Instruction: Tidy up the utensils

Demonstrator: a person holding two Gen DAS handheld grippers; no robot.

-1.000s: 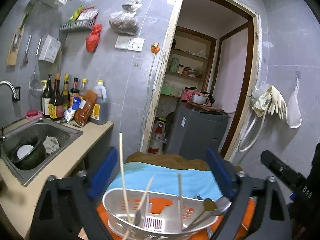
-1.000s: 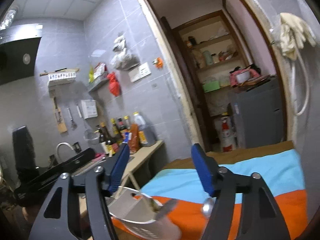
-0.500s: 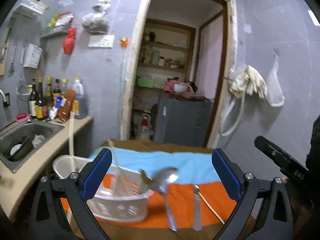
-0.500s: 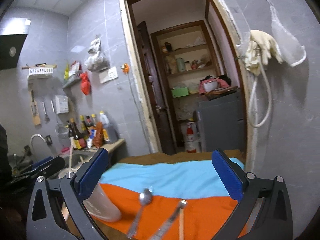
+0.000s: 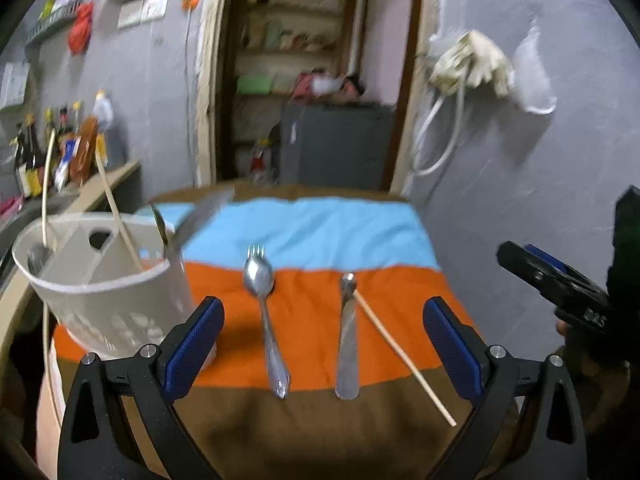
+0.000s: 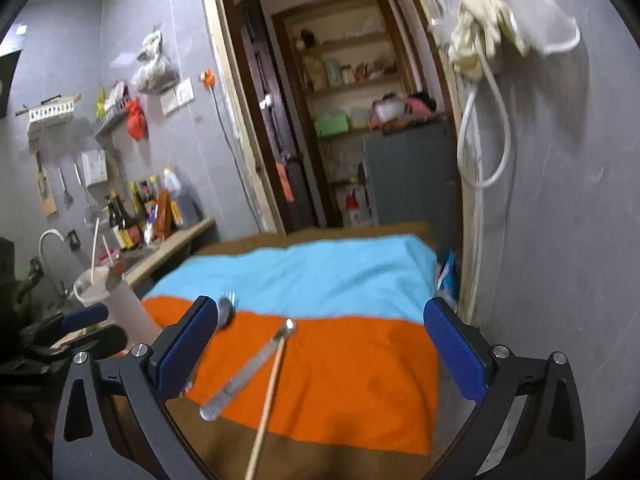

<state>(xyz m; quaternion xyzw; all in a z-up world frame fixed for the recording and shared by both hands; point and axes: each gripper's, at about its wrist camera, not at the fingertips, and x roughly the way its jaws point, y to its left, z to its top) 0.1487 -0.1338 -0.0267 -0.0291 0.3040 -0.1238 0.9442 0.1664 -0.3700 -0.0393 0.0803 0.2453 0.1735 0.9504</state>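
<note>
Both grippers hang spread wide and empty over the striped cloth (image 5: 320, 320) that covers the table. Left gripper (image 5: 318, 338) sits low at the near edge, its blue pads well apart, nothing between them. Right gripper (image 6: 320, 346) is likewise released, with the cloth showing through the gap.

White plastic utensil caddy (image 5: 108, 280) stands at the left edge of the cloth, upright. Already in it: two chopsticks (image 5: 116, 216) leaning out of the top, a knife (image 5: 204, 216) and what looks like a spoon handle; that part is blurred, so the exact count is unclear.

Still loose on the orange band, right of the caddy:
- spork (image 5: 264, 312), tines pointing far, handle toward the near edge
- butter knife (image 5: 347, 336), roughly parallel to the spork and clear of it
- single chopstick (image 5: 404, 354), slanting off to the near right, its far tip touching or just beside the butter knife's far end

Judgement: roughly halfway through. Three pieces remain to go into the caddy. The spork lies nearest the caddy and the left gripper, so it is the likely next pick.
</note>
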